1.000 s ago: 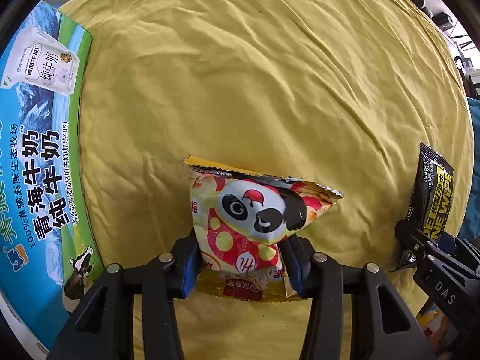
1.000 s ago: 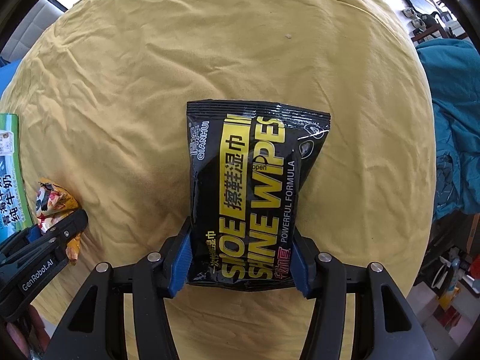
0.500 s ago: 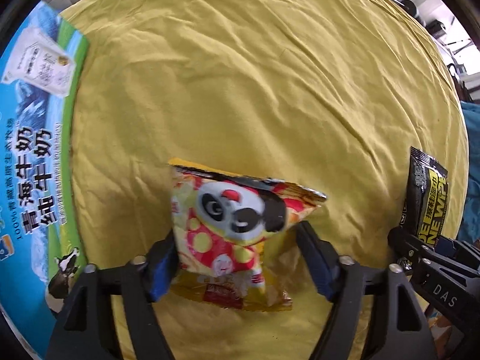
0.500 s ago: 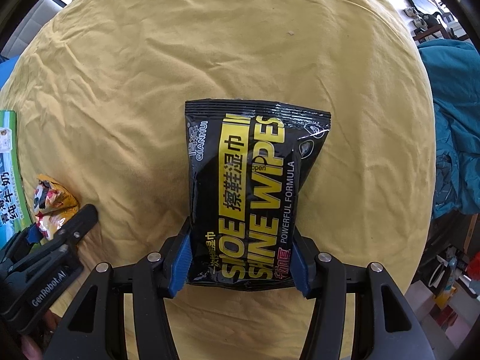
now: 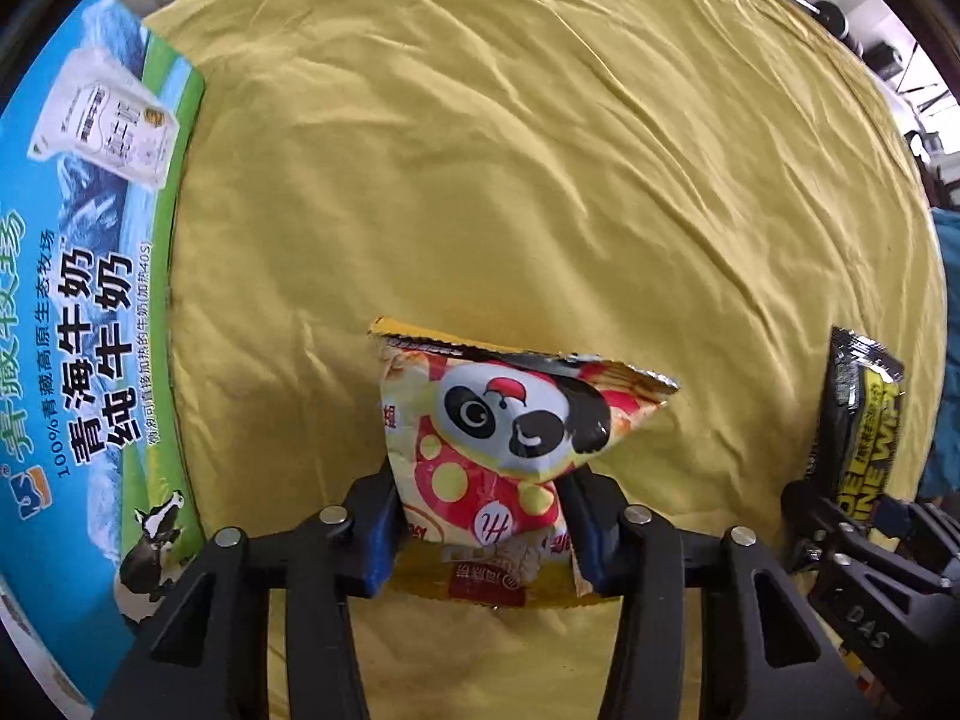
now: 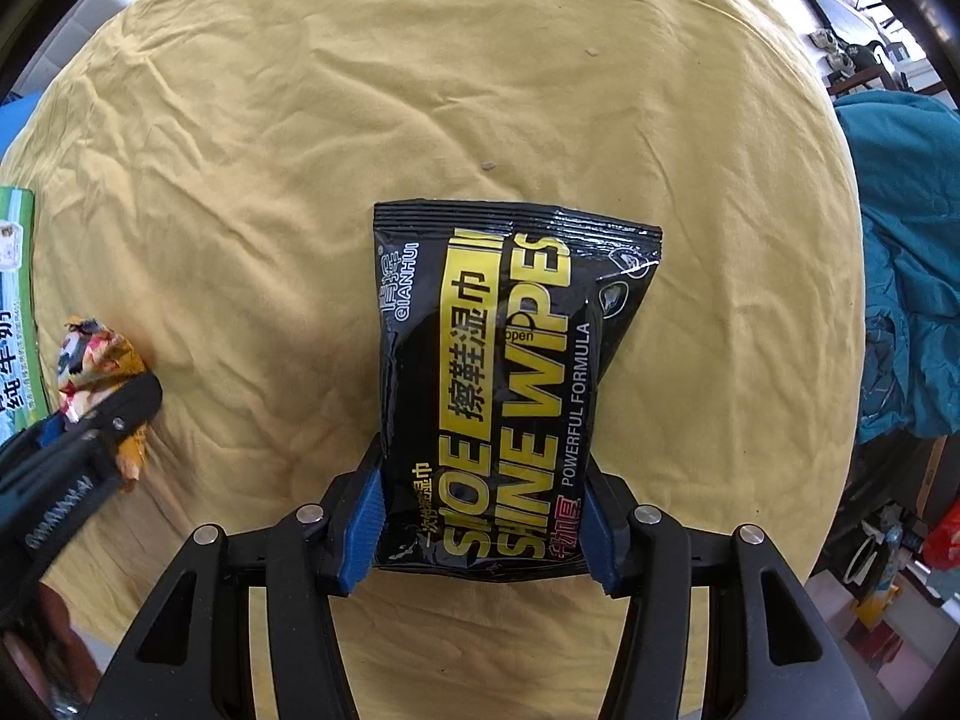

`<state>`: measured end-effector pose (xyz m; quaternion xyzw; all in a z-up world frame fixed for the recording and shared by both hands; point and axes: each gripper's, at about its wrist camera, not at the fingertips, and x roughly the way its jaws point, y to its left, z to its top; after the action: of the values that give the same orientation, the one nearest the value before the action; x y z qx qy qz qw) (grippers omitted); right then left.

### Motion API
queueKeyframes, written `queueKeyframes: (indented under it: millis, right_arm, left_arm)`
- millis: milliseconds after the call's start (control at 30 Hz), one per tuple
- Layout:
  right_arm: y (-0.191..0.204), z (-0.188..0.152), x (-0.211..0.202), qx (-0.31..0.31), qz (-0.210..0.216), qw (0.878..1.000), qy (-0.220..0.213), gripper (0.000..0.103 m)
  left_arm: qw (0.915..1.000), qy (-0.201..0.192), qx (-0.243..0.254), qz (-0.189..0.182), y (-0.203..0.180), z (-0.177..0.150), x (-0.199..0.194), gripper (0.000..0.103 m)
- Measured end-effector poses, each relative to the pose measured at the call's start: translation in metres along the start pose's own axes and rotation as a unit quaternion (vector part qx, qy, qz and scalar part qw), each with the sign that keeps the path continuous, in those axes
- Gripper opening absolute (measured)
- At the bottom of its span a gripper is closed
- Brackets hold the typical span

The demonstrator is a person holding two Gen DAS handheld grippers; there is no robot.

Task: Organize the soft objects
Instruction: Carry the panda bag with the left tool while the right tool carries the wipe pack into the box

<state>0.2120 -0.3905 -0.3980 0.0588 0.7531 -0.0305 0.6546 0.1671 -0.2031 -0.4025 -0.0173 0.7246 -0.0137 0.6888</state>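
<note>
**Both packets gripped at the near end, long axes pointing away from the claws**

The wrinkled yellow cloth-covered surface (image 6: 420, 120) carries everything. At its left edge lies a large blue and green printed milk carton box (image 5: 90, 300), well apart from the right claw and near the left one.

The black foil packet of shoe shine wipes (image 6: 504, 360) is pinched at its near end by the right gripper (image 6: 480, 531); its long axis runs straight forward from the blue pads (image 6: 359, 531).

The smaller red and yellow panda-printed snack bag (image 5: 510, 438) is pinched low down by the left gripper (image 5: 480, 540), its crimped top edge tilted away. Judged: the left hand is nearer the box
</note>
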Motion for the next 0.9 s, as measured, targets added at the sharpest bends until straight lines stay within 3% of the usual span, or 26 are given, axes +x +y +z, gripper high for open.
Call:
queueKeyframes:
  millis: [333, 533, 900]
  right_arm:
    - [0.017, -0.022, -0.004, -0.014, -0.012, 1.000, -0.019, 0.052]
    - [0.024, -0.049, -0.011, -0.021, 0.005, 0.999, -0.034, 0.051]
    - [0.039, -0.109, -0.070, -0.038, 0.042, 0.995, -0.082, 0.050]
  left_arm:
    - [0.9995, -0.024, 0.012, 0.019, 0.001, -0.024, -0.016, 0.038]
    - [0.9988, -0.038, 0.021, 0.022, 0.001, -0.043, -0.039, 0.038]
    - [0.9939, -0.104, 0.037, 0.005, 0.012, -0.078, -0.127, 0.038]
